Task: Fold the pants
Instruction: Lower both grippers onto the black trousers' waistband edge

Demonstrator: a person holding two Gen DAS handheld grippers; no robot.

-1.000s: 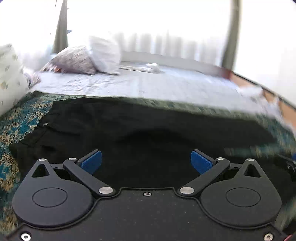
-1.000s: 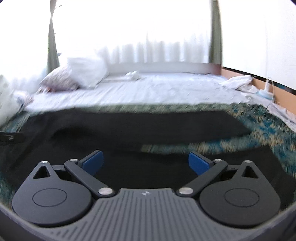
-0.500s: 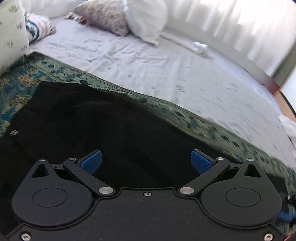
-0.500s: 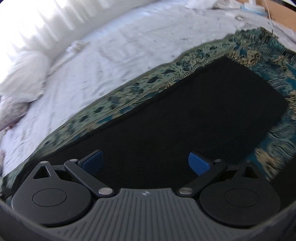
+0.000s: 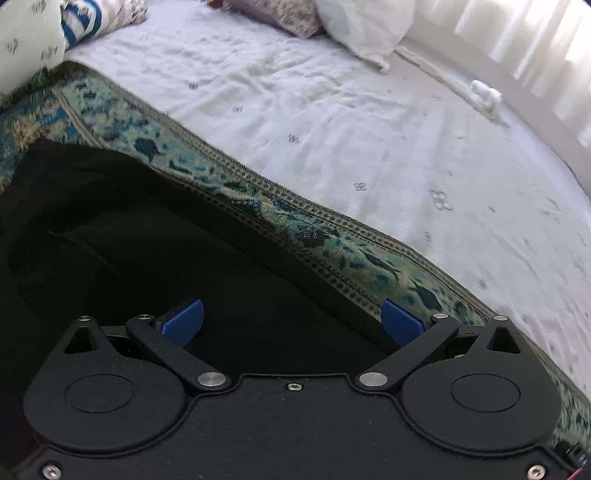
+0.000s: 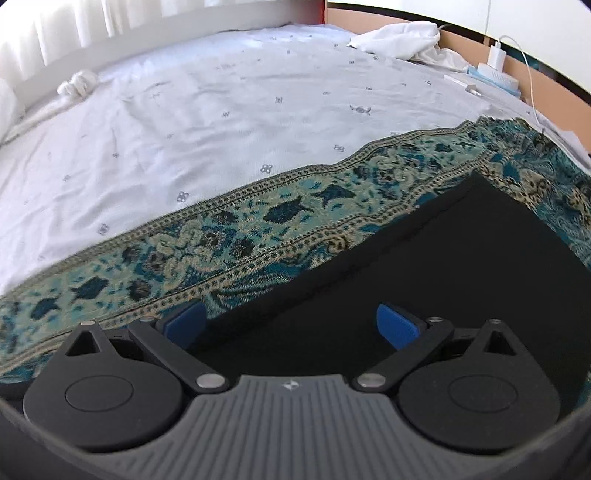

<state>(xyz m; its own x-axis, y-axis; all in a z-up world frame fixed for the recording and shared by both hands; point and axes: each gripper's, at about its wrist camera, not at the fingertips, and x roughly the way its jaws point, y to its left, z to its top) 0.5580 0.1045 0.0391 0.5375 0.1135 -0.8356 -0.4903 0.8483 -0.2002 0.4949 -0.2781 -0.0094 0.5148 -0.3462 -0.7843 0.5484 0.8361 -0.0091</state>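
Observation:
Black pants (image 5: 147, 251) lie spread on a teal patterned throw (image 5: 332, 243) on the bed. In the left wrist view I see their wider, rumpled upper part. In the right wrist view a flat leg end (image 6: 461, 258) lies with its far edge along the throw (image 6: 240, 236). My left gripper (image 5: 291, 321) is open and empty, low over the pants near their far edge. My right gripper (image 6: 291, 321) is open and empty, its left finger over the throw and its right finger over the leg.
A white dotted sheet (image 5: 369, 140) covers the bed beyond the throw. Pillows (image 5: 362, 26) lie at the far left. White cloth (image 6: 402, 37), a charger and cable (image 6: 496, 55) sit at the bed's right edge by a wooden frame.
Both grippers have tilted down and moved forward over the pants toward their far edge. The left view swung left, the right view swung right. Both stayed open.

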